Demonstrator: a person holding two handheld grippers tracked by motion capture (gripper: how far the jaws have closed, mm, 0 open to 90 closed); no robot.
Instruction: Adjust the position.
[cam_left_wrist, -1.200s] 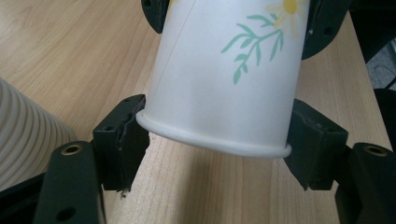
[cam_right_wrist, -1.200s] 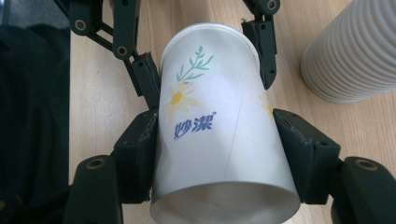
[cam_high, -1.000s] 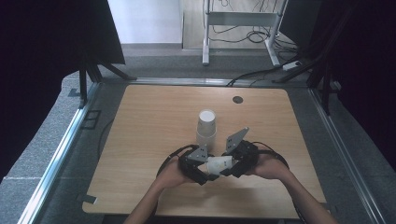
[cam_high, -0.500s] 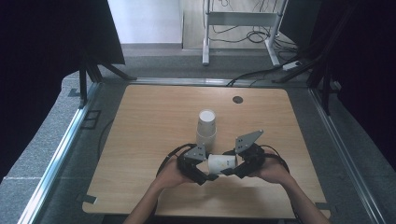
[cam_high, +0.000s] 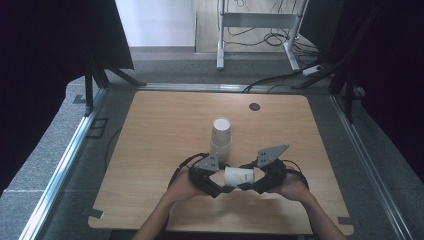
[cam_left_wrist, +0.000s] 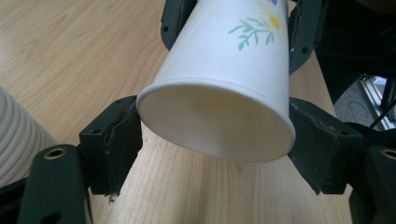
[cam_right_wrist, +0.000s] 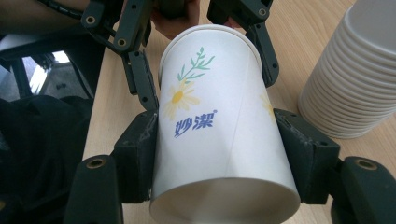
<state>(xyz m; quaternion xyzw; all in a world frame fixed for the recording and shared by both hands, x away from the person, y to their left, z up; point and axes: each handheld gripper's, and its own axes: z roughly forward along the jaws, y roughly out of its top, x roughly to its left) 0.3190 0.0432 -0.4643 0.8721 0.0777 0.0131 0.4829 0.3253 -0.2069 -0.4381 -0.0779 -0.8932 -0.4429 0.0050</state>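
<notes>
Two grippers are sharing one paper cup (cam_high: 239, 175) above the table (cam_high: 150, 150).
The right gripper (cam_right_wrist: 224, 154) is pinching its base end; the left gripper (cam_left_wrist: 215, 135), jaws just closing, is bracketing its rim, contact unclear.

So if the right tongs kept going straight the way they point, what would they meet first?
Probably the left tongs, which flank the far end of the paper cup that the right tongs clamp; depth is unclear.

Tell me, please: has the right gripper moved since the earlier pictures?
Yes. In the high view the right gripper has shifted toward the right and the near table edge, away from the standing cup stack, with the lying paper cup in its jaws.
</notes>
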